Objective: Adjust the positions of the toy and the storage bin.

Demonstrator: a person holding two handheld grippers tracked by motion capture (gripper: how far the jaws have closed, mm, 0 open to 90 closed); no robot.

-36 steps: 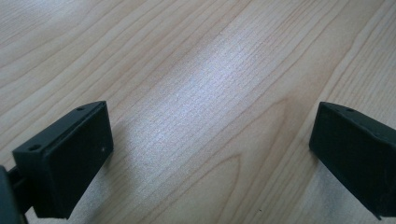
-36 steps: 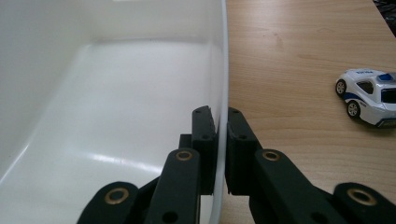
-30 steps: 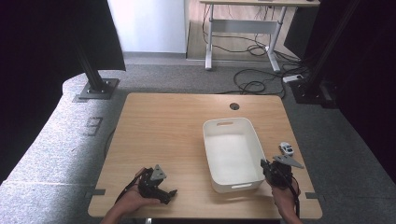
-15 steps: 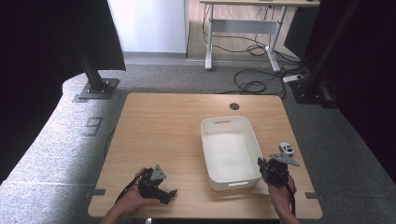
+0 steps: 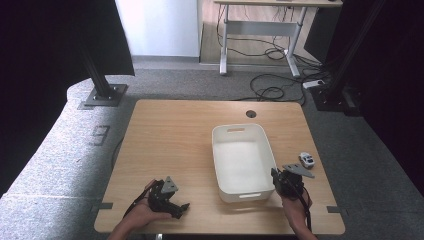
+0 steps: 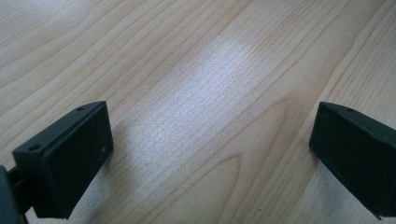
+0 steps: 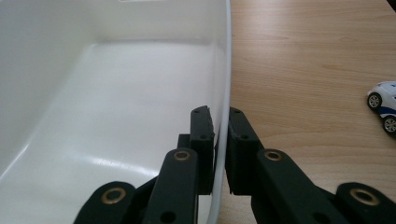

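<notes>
An empty white plastic bin (image 5: 242, 160) lies on the wooden table (image 5: 170, 145), right of the middle. My right gripper (image 5: 276, 176) is at the bin's near right corner. In the right gripper view that gripper (image 7: 221, 116) is shut on the bin's right wall (image 7: 226, 70), one jaw inside and one outside. My left gripper (image 5: 181, 209) rests near the table's front left edge. In the left gripper view it (image 6: 210, 140) stands open, with bare wood between its jaws.
A small white and blue toy car (image 5: 306, 160) sits on the table just right of the bin, also seen in the right gripper view (image 7: 385, 105). A round cable hole (image 5: 251, 114) lies behind the bin. A desk and floor cables stand beyond the table.
The bin and my right gripper have shifted a little to the left together. The left gripper has stayed put.
</notes>
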